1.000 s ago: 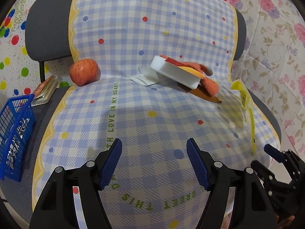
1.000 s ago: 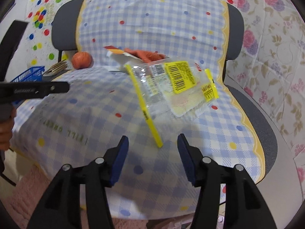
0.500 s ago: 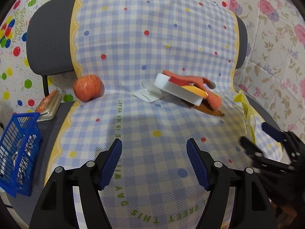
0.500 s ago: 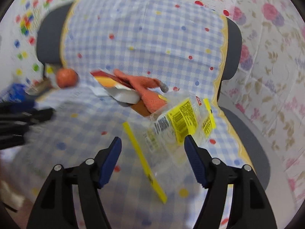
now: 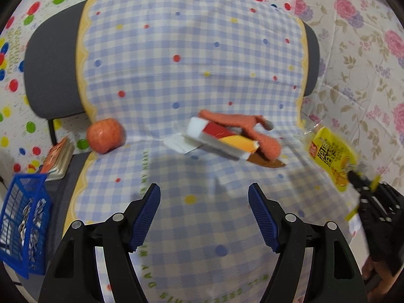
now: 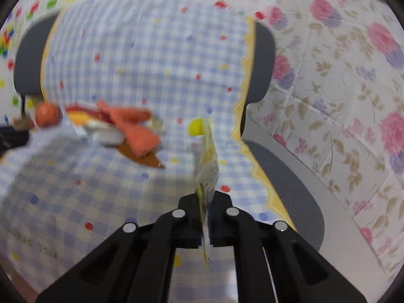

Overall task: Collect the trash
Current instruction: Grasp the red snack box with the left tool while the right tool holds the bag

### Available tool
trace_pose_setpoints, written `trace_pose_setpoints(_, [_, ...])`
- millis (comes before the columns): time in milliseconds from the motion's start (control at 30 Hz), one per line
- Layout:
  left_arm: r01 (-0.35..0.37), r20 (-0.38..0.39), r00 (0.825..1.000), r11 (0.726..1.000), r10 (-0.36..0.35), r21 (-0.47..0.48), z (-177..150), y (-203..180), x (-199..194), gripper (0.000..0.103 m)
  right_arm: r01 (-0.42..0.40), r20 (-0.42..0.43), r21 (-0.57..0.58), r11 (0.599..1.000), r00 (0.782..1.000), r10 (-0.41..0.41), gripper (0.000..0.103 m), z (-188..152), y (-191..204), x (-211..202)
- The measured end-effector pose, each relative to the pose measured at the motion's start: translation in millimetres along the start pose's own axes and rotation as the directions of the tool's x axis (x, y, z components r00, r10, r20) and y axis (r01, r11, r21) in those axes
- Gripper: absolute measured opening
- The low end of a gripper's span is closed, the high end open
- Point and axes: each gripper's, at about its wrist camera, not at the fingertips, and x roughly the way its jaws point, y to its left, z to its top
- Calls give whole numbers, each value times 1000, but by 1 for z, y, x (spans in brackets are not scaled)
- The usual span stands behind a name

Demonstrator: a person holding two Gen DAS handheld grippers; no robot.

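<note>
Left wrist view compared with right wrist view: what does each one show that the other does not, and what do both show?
Only the left wrist view shows the blue basket, the booklet beside it and the printed yellow face of the plastic wrapper. Only the right wrist view shows the right gripper with its jaws shut on that wrapper, seen edge-on. Both show the apple, the orange sock and the white box on the chequered cloth.

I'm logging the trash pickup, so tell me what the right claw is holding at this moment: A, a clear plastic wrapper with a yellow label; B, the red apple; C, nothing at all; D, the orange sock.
A: the right claw is shut on the plastic wrapper, which stands edge-on between its fingers, while the apple and orange sock lie on the checked cloth.
</note>
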Motion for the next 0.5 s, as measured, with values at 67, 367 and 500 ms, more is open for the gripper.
trace_pose_setpoints(67, [5, 9, 1000, 1000, -5, 5, 9, -5, 5, 72, -48, 41, 49, 998, 998, 46, 3, 4, -15, -12])
trace_pose_setpoints(367, [74, -80, 993, 990, -84, -117, 51, 5, 59, 56, -91, 106, 79, 993, 991, 82, 3, 13, -29, -28])
trace_pose_setpoints(500, [91, -139, 983, 980, -117, -176, 65, 9, 84, 56, -103, 86, 87, 991, 992, 95, 3, 9, -29, -22])
